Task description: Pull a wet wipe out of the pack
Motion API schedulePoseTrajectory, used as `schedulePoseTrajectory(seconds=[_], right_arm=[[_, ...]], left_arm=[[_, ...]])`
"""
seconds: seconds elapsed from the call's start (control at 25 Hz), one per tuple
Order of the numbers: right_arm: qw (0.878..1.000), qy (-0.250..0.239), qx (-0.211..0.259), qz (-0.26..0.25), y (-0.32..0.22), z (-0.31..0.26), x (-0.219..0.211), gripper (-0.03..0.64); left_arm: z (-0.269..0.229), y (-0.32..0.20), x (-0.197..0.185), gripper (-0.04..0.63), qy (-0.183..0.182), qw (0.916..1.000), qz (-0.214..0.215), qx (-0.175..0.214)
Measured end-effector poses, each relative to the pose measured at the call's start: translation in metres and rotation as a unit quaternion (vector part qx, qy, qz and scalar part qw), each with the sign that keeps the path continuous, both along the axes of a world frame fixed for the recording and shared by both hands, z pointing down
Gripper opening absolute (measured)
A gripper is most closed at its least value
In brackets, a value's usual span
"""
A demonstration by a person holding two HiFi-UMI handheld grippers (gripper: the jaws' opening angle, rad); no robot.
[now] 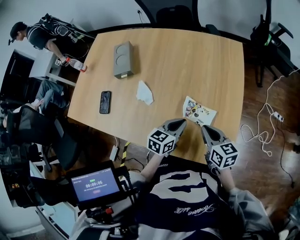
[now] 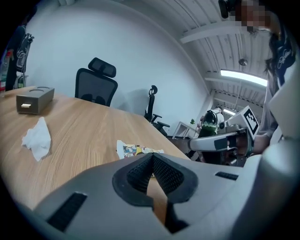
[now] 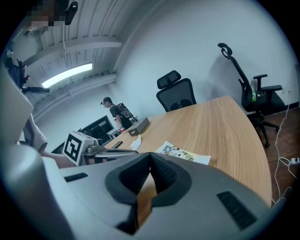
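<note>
Left gripper [image 1: 180, 123] and right gripper [image 1: 205, 127], ribbed jaws pressed together, face flat printed pack [image 1: 199, 111].

Wooden bench and the room around it

A dark phone [image 1: 105, 102] lies flat near the left edge of the bench [image 1: 187, 61]. Well apart from it, toward the far side, sits a grey oblong box [image 1: 123, 59] with 2 round recesses in its top. 1 black office chair [image 1: 173, 14] stands at the far edge and another chair [image 1: 274, 40] off the right corner. A white cable [image 1: 265, 124] loops over the dark wood floor [image 1: 262, 173] on the right. At far left a person [image 1: 37, 33] in dark clothes leans by a white side table [image 1: 47, 65]. A small lit screen [image 1: 95, 184] shows in the near foreground.
</note>
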State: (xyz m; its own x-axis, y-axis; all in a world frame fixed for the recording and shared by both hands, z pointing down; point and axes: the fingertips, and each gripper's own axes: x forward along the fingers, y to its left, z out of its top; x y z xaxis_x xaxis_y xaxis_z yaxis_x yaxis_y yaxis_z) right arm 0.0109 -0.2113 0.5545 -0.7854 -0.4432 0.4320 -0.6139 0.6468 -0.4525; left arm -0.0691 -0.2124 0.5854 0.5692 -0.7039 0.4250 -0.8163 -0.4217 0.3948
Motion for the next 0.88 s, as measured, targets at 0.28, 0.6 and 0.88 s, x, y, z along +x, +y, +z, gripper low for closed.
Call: schedulePoseTrajectory(seconds=[0.28,0.6,0.88], right_arm=[[0.999,0.018,-0.014,0.044,-0.013,0.002,0.001,-0.002],[0.996,0.07,-0.016,0.048,-0.041,0.023,-0.022,-0.003],[0.986,0.169,0.005,-0.002,-0.049,0.056,-0.032,-0.002]], left_arm=[[0.029,-0.033,0.002,0.003,-0.058,0.996,0.065,-0.018],[0.056,-0.046,-0.016,0.003,-0.093,0.9887,0.11,-0.041],[0.069,-0.039,-0.01,0.003,-0.12,0.9819,0.136,-0.054]])
